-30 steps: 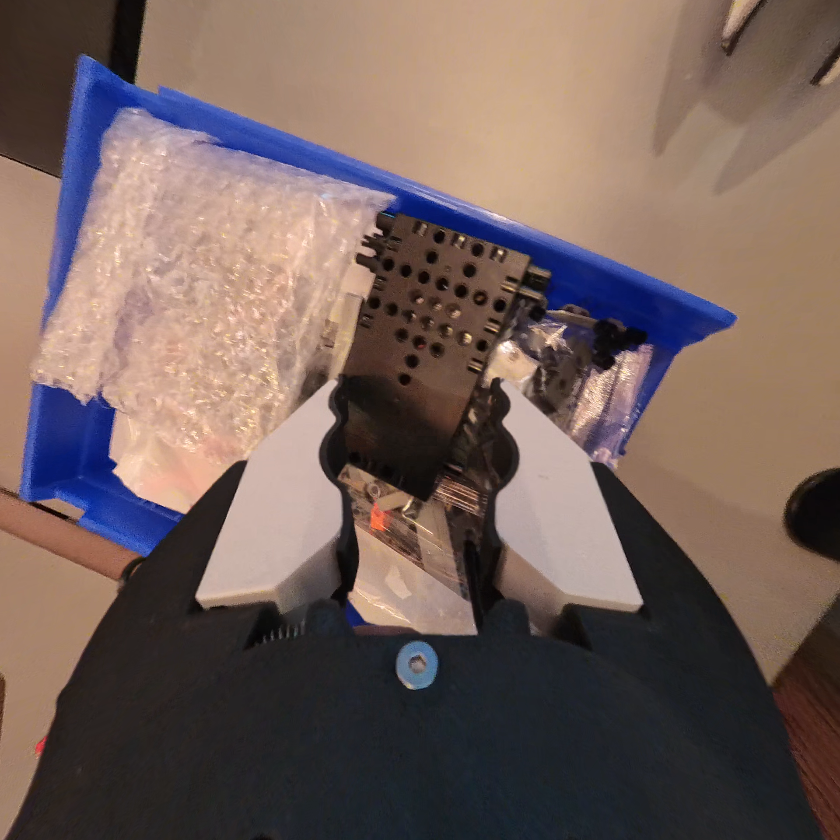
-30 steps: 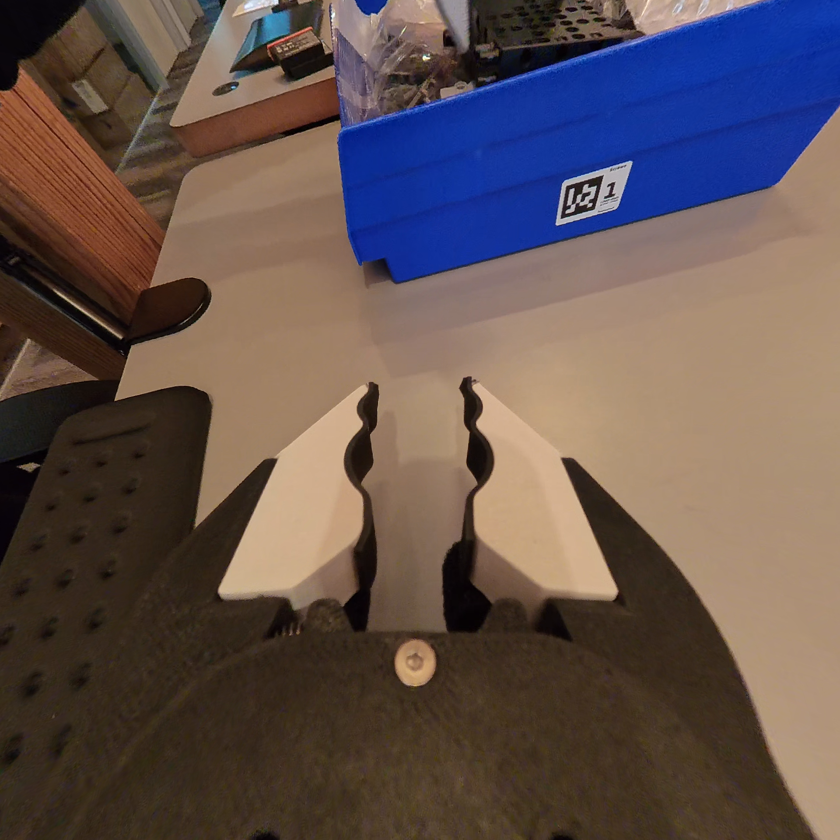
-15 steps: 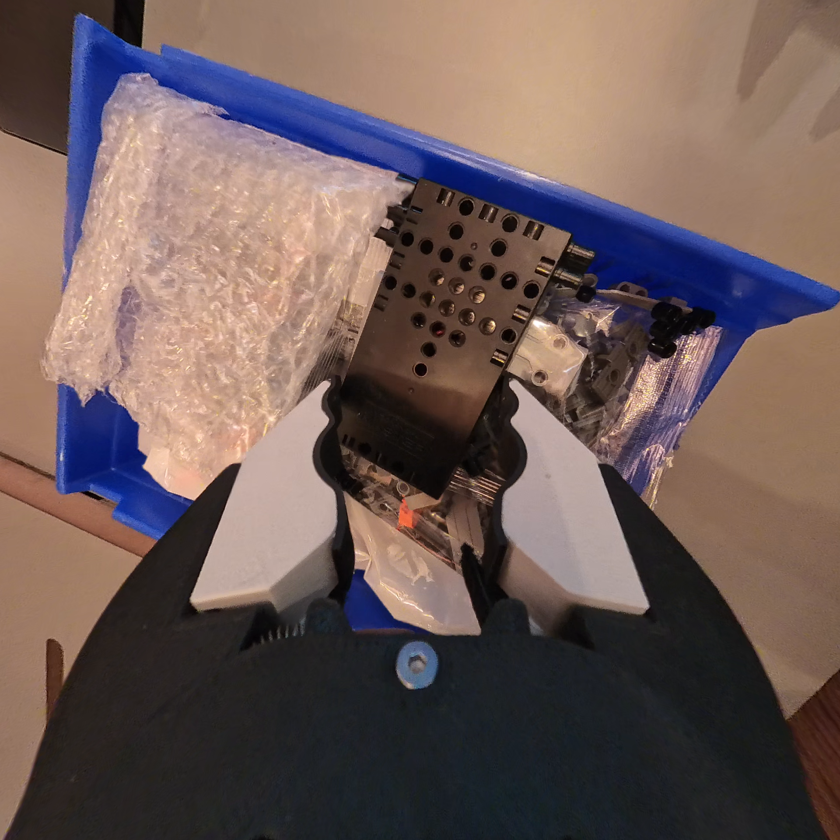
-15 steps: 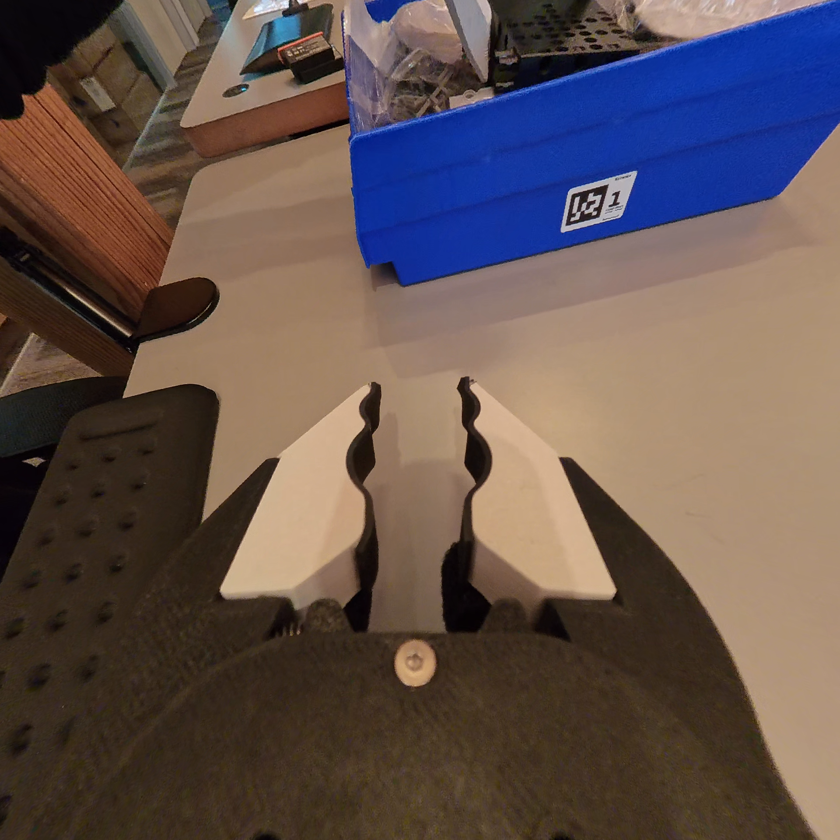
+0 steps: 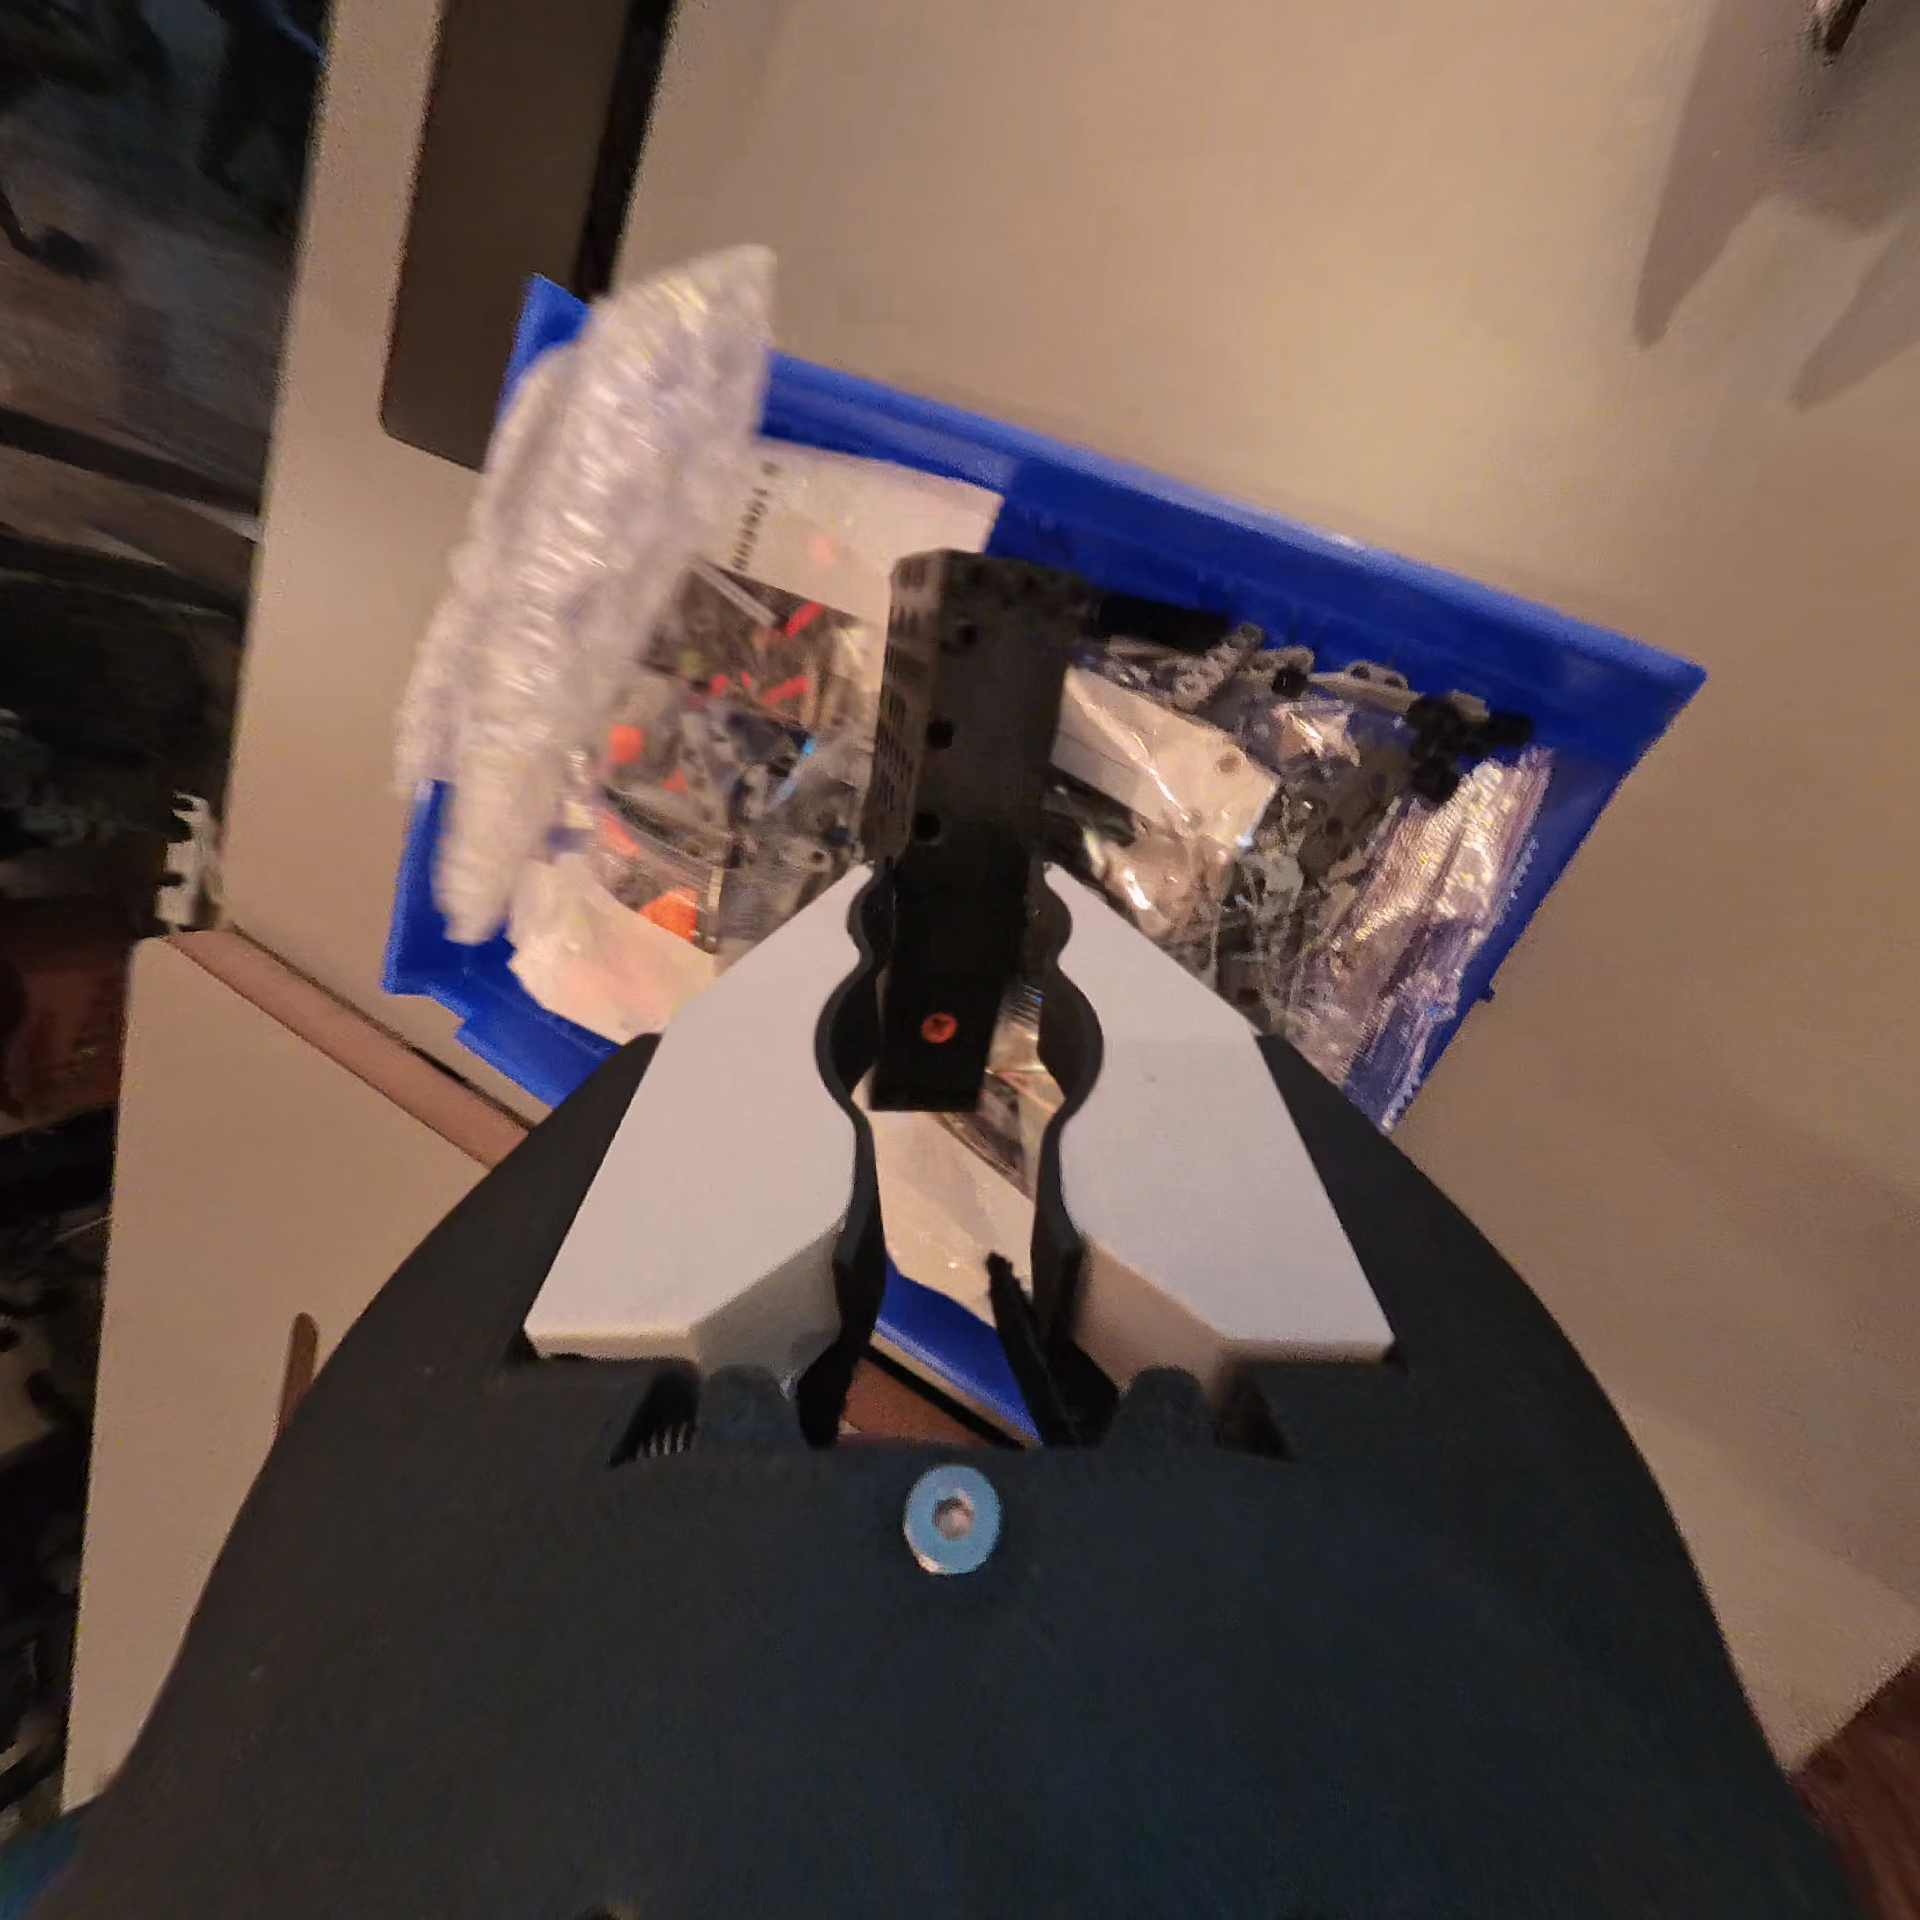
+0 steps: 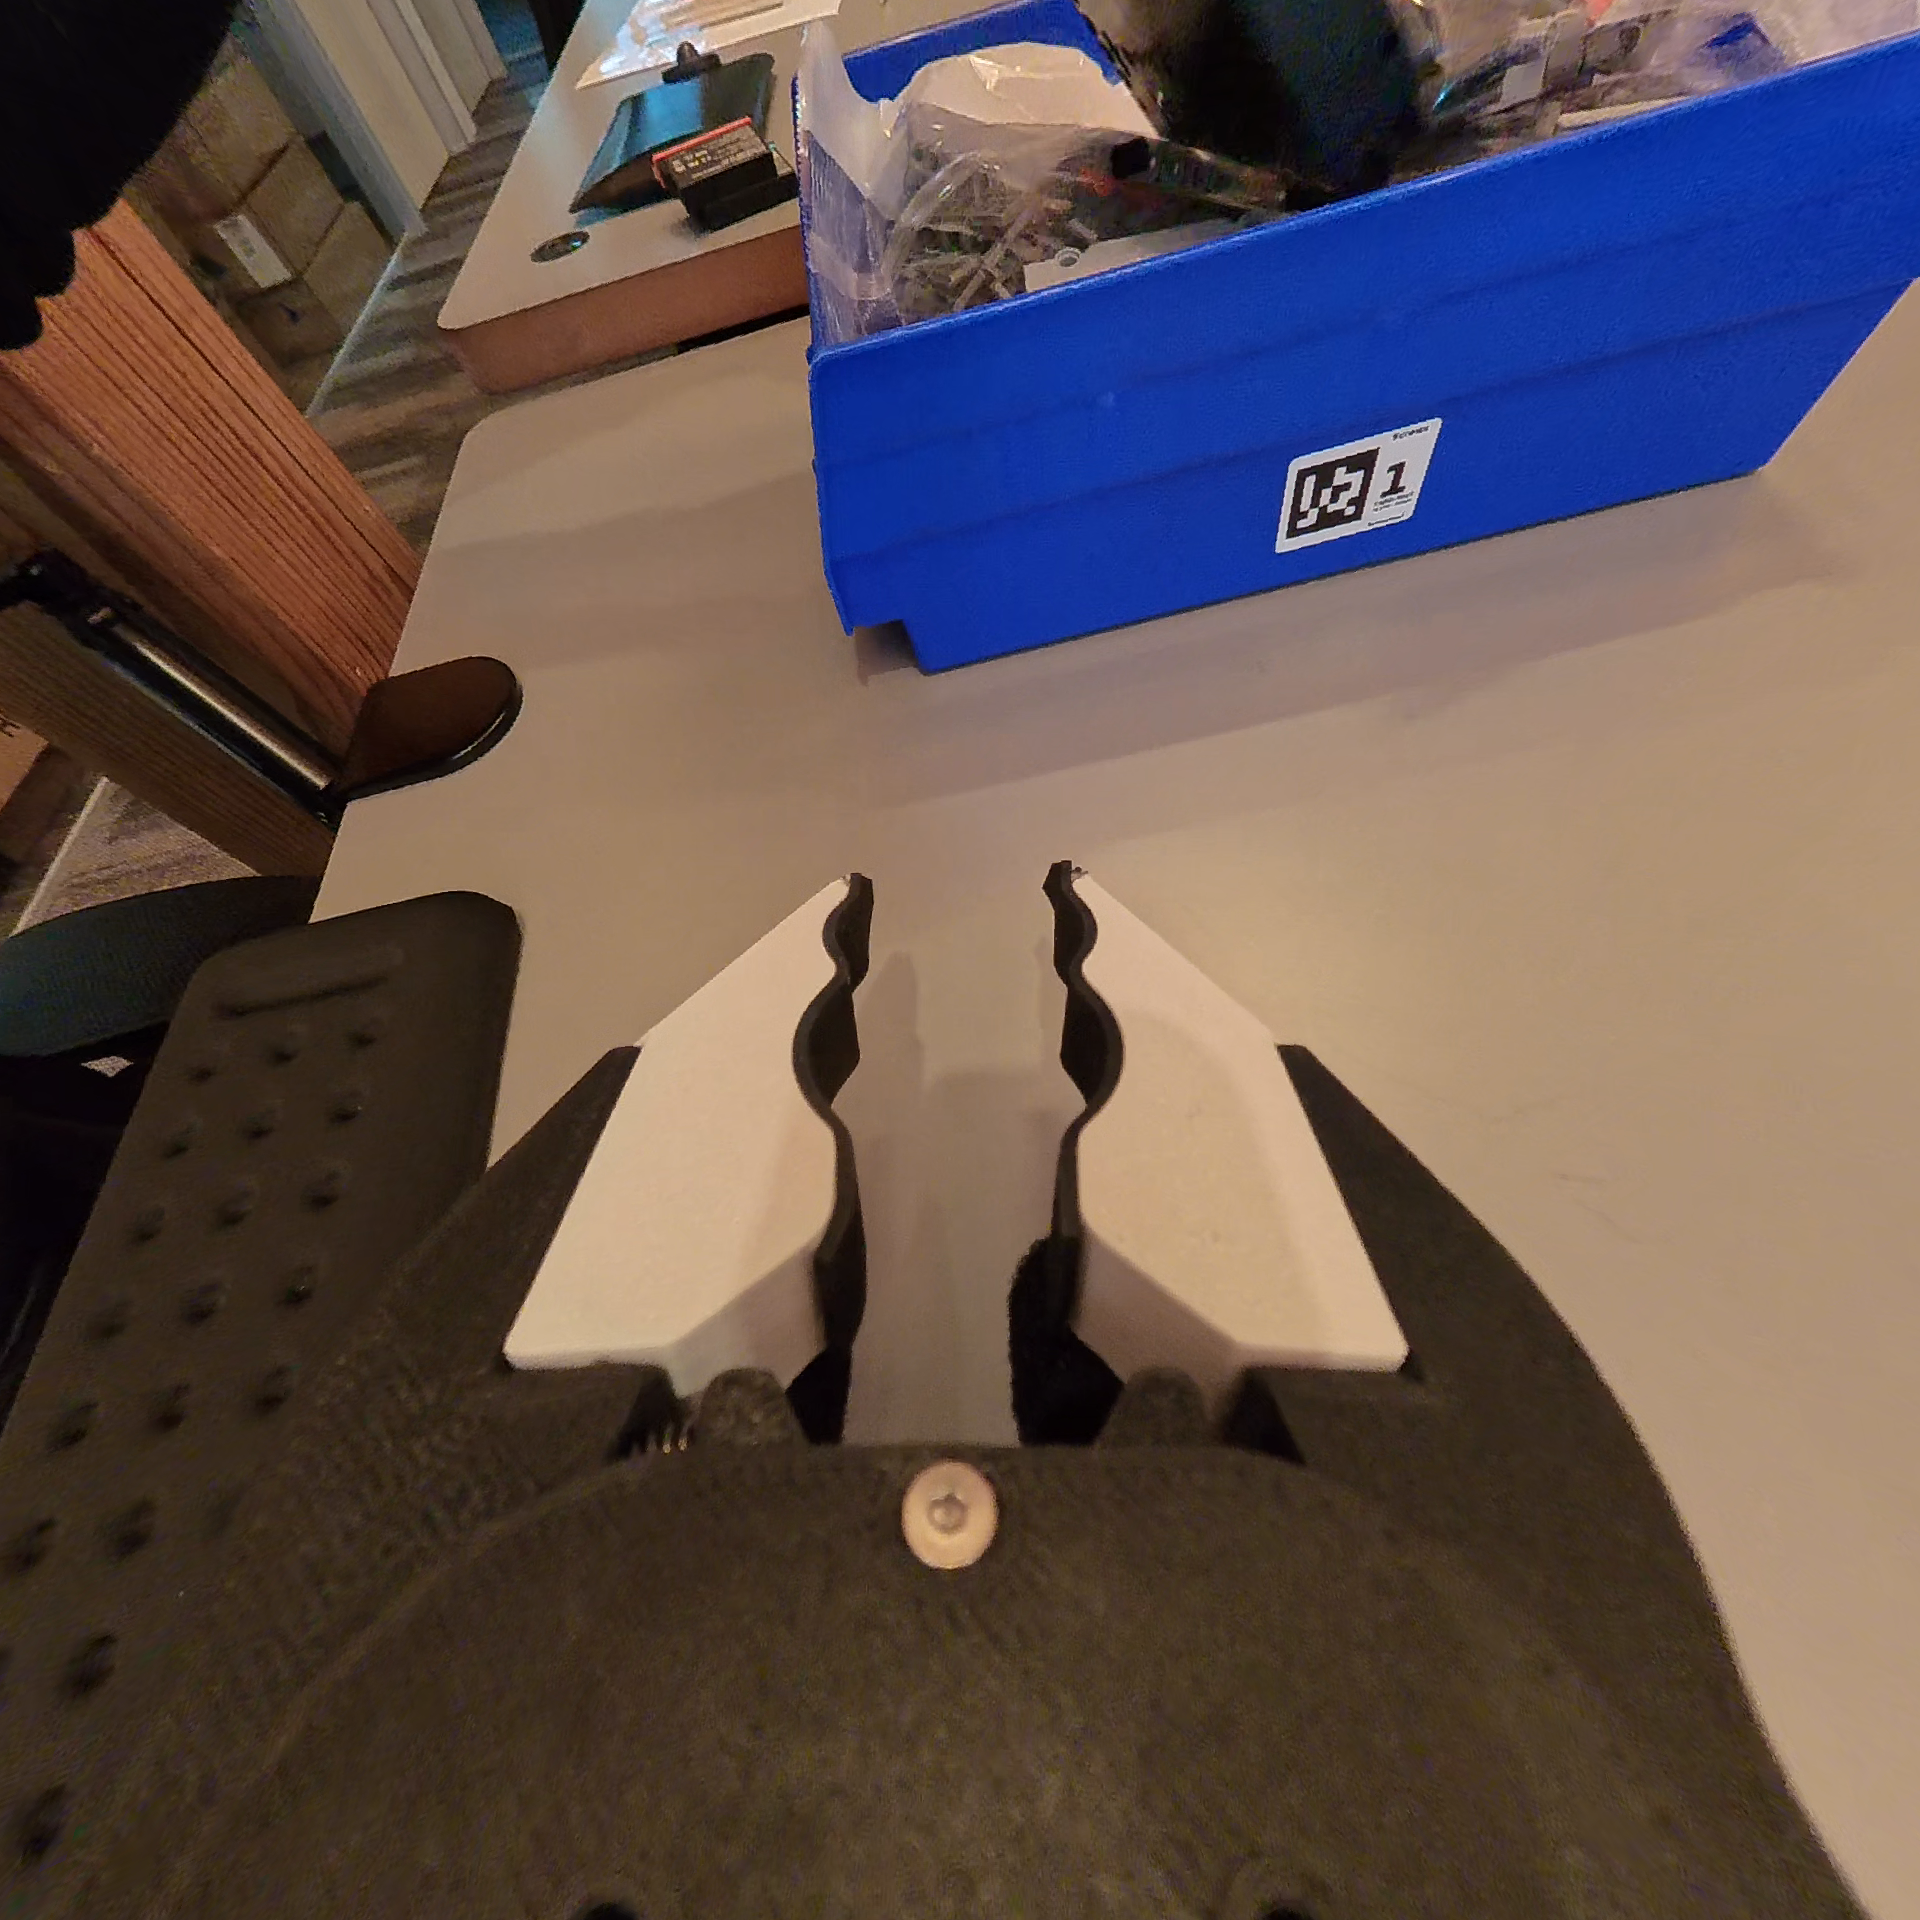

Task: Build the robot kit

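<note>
Left wrist view: the left gripper (image 5: 961,894) pinches a black perforated rectangular block (image 5: 966,748) between its grey fingers (image 5: 748,1122), the block edge-on and raised above the blue plastic bin (image 5: 1299,582). A small orange mark shows on the block's near end. The bin holds a crumpled sheet of clear bubble wrap (image 5: 582,623) at its left side, clear plastic bags of small orange and grey parts (image 5: 727,748) beneath the block, and further clear bags of grey parts (image 5: 1299,831) at its right side. The bin stands on the pale grey bench (image 5: 1351,260). The picture is blurred, so finer detail cannot be told. Right wrist view: the right gripper (image 6: 958,883) hovers over the pale grey bench (image 6: 1455,935), its white fingers (image 6: 717,1143) spread apart with nothing between them, well apart from the blue plastic bin (image 6: 1143,436), which bears a white square-patterned sticker (image 6: 1356,485) on its near wall. A black chair armrest (image 6: 426,717) lies at the bench's left edge, and a second bench with black devices (image 6: 686,156) stands behind.
</note>
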A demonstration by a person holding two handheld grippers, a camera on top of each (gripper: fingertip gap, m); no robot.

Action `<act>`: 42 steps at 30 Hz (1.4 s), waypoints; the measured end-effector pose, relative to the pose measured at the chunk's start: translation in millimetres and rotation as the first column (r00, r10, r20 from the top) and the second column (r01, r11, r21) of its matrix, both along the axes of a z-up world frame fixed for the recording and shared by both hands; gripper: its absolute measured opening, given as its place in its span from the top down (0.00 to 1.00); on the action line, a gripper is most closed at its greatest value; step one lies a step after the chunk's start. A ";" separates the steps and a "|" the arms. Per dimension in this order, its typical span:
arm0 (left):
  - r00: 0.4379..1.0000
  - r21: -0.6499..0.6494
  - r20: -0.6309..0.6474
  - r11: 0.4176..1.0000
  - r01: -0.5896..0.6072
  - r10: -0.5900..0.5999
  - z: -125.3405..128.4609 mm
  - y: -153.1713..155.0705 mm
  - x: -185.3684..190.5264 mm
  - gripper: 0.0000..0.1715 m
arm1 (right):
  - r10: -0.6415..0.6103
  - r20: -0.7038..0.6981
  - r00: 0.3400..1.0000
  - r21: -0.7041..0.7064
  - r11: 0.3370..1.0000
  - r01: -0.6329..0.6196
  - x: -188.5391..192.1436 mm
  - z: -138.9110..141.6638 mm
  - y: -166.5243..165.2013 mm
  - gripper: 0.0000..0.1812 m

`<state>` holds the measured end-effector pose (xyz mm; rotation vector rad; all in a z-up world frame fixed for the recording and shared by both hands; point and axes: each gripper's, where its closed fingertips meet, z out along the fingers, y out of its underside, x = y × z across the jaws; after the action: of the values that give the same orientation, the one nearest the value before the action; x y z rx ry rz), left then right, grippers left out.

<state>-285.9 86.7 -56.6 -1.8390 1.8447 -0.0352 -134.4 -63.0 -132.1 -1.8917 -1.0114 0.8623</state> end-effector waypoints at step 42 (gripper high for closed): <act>0.987 -0.090 0.043 0.983 0.159 -0.155 52.9 -26.4 57.2 0.60 | -0.057 -0.038 0.998 0.079 0.995 0.060 30.2 34.0 14.0 0.81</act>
<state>-228.7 60.3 -3.7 -1.7379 1.9898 -0.2129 -104.2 -49.0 -98.1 -1.8232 -0.9508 0.8068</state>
